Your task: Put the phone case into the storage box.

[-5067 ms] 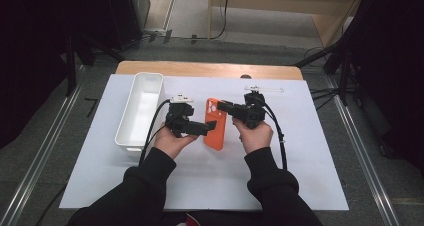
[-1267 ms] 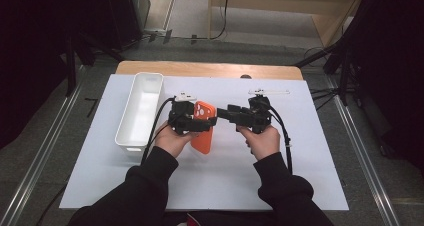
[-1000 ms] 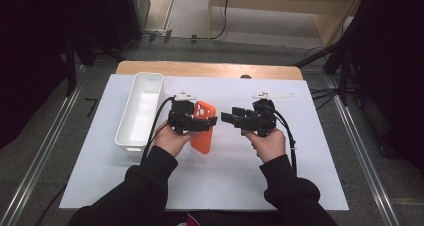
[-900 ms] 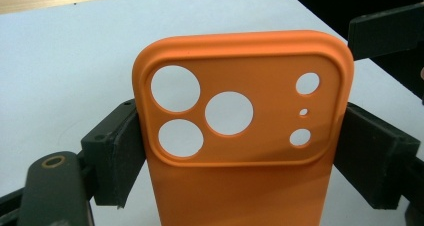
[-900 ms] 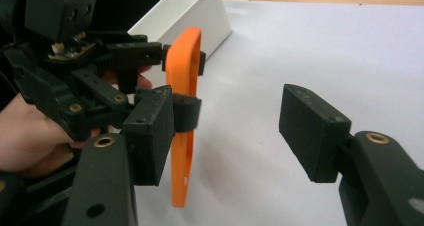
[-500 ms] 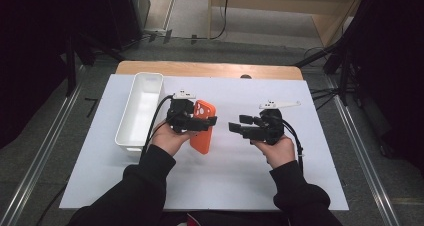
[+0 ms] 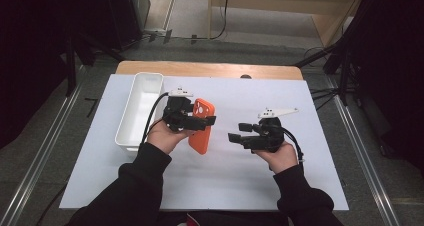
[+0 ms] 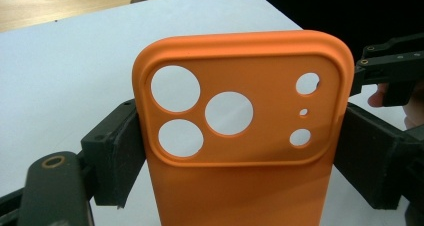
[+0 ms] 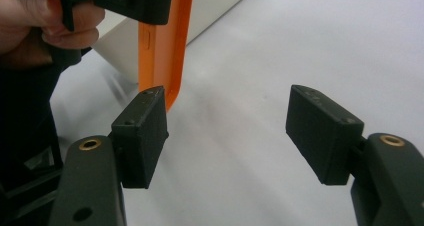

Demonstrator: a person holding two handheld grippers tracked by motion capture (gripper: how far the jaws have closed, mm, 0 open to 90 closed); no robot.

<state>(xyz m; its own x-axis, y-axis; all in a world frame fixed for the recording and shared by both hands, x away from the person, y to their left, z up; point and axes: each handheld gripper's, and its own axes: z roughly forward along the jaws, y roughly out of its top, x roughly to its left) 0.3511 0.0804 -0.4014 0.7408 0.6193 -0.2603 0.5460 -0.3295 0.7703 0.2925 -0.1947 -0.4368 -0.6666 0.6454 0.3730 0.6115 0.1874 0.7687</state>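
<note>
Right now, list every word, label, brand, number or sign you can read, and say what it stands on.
None can be read.
Orange phone case: plain, with camera cutouts and no brand or lettering.
White tray: no markings visible.
White sheet on the table: blank.
Left hand-held gripper and right hand-held gripper: black jaws with brass-coloured rivets, no legible text.

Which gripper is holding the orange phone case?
The left gripper clamps the orange phone case by its edges; the right gripper stands open, holding nothing.
</note>
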